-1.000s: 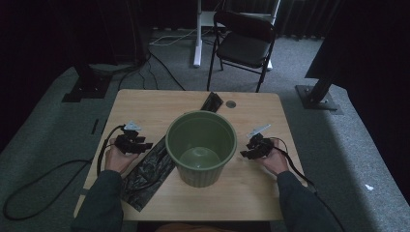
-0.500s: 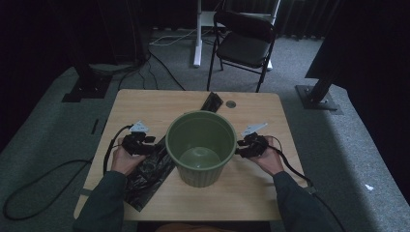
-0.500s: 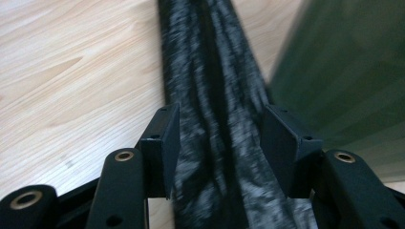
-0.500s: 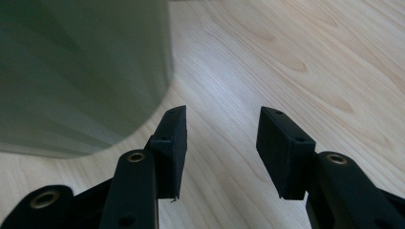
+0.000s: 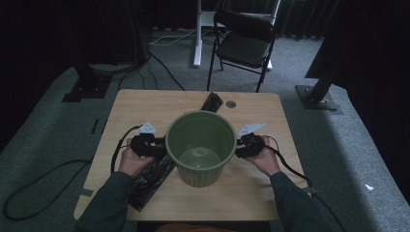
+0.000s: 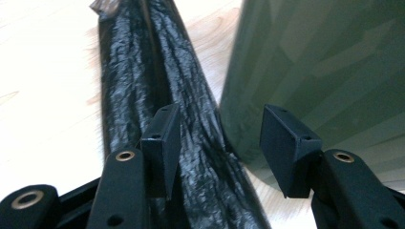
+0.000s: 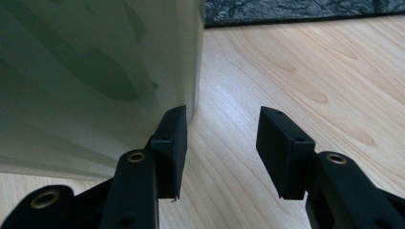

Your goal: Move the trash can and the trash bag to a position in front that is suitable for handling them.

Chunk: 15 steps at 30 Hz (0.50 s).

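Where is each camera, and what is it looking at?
High view: up above the person's side, looking forward and down at the table; both forearms, left gripper and right gripper show.
Left gripper view: rides that gripper; faces the black plastic bag.
Right gripper view: rides that gripper; faces bare tabletop.
All three share the green bucket.

Black bag (image 5: 153, 176) partly under bucket (image 5: 201, 145)

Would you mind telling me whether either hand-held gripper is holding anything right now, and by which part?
Nothing is held. Both hand-held grippers, left and right, are open beside the green bin, one on each side, with nothing between their jaws.
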Each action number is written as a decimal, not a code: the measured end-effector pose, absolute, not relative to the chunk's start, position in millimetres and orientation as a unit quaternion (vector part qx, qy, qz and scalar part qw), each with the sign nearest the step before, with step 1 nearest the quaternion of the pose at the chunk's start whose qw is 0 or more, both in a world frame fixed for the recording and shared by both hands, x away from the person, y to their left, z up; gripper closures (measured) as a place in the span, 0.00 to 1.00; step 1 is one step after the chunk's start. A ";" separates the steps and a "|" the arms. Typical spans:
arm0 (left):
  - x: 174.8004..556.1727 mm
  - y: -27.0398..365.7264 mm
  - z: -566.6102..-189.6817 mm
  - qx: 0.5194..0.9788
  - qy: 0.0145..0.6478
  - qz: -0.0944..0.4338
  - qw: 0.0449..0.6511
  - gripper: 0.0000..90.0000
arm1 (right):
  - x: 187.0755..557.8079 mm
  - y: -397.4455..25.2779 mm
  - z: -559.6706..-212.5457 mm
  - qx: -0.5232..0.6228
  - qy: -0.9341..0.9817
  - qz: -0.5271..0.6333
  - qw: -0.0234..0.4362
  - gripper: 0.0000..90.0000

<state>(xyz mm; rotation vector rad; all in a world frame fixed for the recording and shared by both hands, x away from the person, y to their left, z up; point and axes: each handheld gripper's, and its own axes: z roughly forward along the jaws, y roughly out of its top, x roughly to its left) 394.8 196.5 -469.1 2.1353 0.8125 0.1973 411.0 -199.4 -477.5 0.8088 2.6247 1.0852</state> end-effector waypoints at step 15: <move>388.0 193.2 -467.9 0.857 0.302 0.068 0.413 0.58 | 407.2 -197.6 -476.4 0.254 0.889 0.371 0.083 0.62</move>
